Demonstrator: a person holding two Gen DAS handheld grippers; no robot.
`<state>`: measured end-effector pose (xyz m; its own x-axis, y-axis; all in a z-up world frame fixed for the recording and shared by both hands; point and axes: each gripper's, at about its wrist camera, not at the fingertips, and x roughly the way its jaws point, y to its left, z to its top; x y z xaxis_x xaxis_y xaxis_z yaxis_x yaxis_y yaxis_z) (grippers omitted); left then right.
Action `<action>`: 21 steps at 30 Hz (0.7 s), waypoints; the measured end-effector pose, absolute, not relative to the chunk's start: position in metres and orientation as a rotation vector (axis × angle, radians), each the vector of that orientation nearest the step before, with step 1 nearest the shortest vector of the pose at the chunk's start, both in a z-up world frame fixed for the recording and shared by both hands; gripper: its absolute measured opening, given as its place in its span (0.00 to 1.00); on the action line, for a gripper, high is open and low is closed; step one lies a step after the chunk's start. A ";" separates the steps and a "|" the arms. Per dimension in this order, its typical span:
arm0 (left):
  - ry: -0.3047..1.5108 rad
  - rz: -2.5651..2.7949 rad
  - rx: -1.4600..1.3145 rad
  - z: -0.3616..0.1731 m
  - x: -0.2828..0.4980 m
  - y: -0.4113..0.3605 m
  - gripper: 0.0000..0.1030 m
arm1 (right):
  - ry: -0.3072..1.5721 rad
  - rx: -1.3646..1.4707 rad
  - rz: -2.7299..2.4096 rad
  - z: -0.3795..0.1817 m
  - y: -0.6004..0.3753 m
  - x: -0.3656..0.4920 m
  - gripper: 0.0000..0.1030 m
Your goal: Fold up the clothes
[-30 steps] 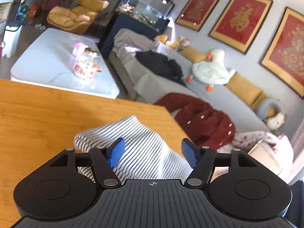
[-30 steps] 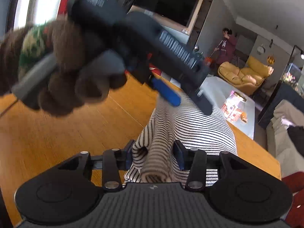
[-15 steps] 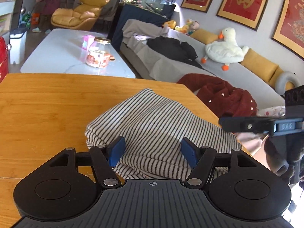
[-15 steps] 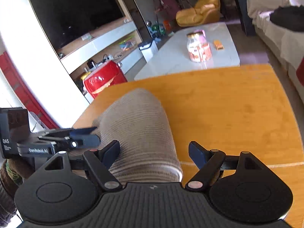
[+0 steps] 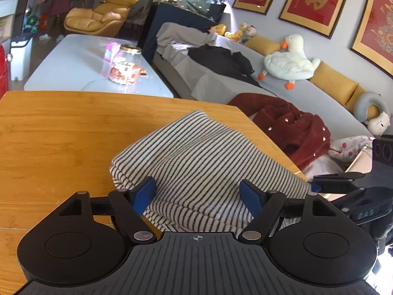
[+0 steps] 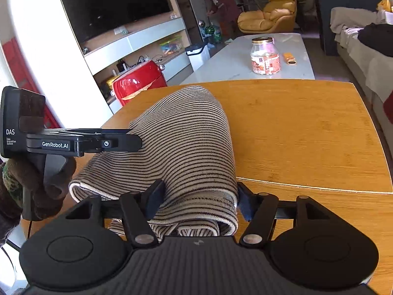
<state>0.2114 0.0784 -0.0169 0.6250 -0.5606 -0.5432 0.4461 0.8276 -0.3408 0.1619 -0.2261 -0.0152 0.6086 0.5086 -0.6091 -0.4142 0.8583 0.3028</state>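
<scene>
1. Striped garment [image 5: 203, 162], black-and-white knit, lies folded in a thick bundle on the wooden worktop [image 5: 61, 135], toward the corner nearest the sofa [image 5: 307, 93].
2. Left tongs [image 5: 199, 194]: jaws opening. Blue pads [image 5: 145, 193] stand on either side of the bundle's near part with cloth between them, but apart from it; nothing gripped.
3. Right tongs [image 6: 200, 200]: jaws closing. A rolled, folded end of the striped garment [image 6: 186, 147] sits between them, and both pads appear to bear on the cloth, left pad [image 6: 154, 198] against the roll's side.
4. Right-wrist view: left tongs [image 6: 132, 142] enter from the left edge, level over the bundle's far side, held by a hand in a brown fuzzy glove [image 6: 36, 184].
5. Left-wrist view: right tongs [image 5: 316, 184] show at the right edge, at the bundle's end by the worktop's edge.
6. Background: white coffee table [image 5: 73, 61] with a glass jar [image 5: 125, 65]; dark red coat [image 5: 289, 125] and plush goose [image 5: 289, 61] on the sofa; a person [image 6: 218, 2] stands by the yellow armchair [image 6: 267, 12].
</scene>
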 end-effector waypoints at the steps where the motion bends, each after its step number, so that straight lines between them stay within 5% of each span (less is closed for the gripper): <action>1: 0.683 -0.576 -0.163 -0.016 0.211 0.076 0.78 | 0.733 0.118 0.524 -0.013 -0.224 0.160 0.63; 10: 0.688 -0.573 -0.165 -0.015 0.212 0.074 0.79 | 0.525 -0.090 0.603 0.034 -0.180 0.127 0.74; 21: 0.692 -0.579 -0.185 -0.017 0.212 0.077 0.80 | 0.520 -0.290 0.542 0.001 -0.139 0.111 0.82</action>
